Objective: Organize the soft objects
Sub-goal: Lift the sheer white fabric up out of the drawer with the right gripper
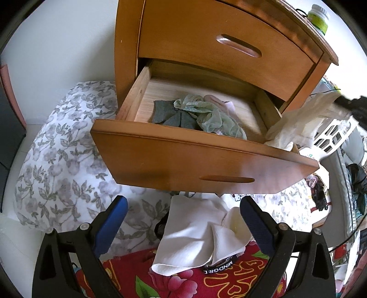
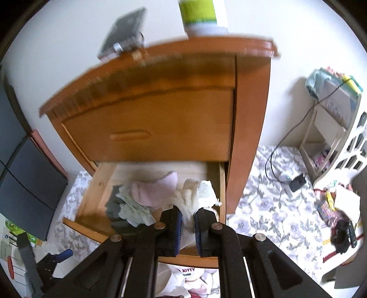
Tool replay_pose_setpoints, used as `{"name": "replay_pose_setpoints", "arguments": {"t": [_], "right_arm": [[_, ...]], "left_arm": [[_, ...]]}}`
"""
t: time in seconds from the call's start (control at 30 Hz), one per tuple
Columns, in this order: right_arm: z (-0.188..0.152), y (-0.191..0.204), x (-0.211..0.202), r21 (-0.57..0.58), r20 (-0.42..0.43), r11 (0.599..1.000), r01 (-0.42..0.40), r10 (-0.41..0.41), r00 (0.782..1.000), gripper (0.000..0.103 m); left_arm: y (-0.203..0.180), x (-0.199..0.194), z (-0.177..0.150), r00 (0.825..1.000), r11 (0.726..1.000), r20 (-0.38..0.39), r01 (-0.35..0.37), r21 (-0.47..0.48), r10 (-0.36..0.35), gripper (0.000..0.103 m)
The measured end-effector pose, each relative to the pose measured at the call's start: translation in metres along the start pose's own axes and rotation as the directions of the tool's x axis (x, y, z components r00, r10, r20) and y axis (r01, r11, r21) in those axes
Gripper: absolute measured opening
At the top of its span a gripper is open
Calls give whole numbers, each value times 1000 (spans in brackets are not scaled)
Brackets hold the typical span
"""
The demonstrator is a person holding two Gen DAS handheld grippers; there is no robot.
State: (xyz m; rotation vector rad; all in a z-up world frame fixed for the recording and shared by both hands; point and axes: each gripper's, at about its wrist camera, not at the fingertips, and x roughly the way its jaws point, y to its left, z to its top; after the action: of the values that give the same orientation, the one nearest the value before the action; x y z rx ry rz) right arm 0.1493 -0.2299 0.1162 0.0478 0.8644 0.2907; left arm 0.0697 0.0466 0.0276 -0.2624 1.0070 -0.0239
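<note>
A wooden nightstand has its lower drawer (image 1: 160, 142) pulled open. Inside lie a grey garment (image 1: 170, 112), a pale green lacy garment (image 1: 206, 114) and a pink one (image 2: 156, 190). My right gripper (image 2: 188, 220) is shut on a cream-white garment (image 2: 195, 194) and holds it over the drawer's right side (image 2: 222, 190); it also shows at the right in the left wrist view (image 1: 298, 121). My left gripper (image 1: 183, 206) is open and empty, below the drawer front, above a pile of white cloths (image 1: 197, 238) on a red floral fabric (image 1: 174, 279).
A floral pillow (image 1: 62, 165) lies left of the nightstand. A green-labelled bottle (image 1: 318, 15) stands on top. A white slotted basket (image 1: 332, 135) and dark clothes (image 2: 341, 233) sit to the right on the floral sheet (image 2: 270, 206). A cable and charger (image 2: 296, 181) lie there.
</note>
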Motion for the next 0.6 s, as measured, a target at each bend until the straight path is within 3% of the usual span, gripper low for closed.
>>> {"name": "replay_pose_setpoints", "arguments": {"t": [0.23,0.6], "right_arm": [[11,15,-66,-45,158,998,-36,43,987,10],[1,40,-163,-135,339,989,-57,100,935,10]], "left_arm": [[1,-7,0,1000,1000,12,-7,-8,7,98],[-2,-20,-1,999,1000,31,-10,-6,11,98]]}}
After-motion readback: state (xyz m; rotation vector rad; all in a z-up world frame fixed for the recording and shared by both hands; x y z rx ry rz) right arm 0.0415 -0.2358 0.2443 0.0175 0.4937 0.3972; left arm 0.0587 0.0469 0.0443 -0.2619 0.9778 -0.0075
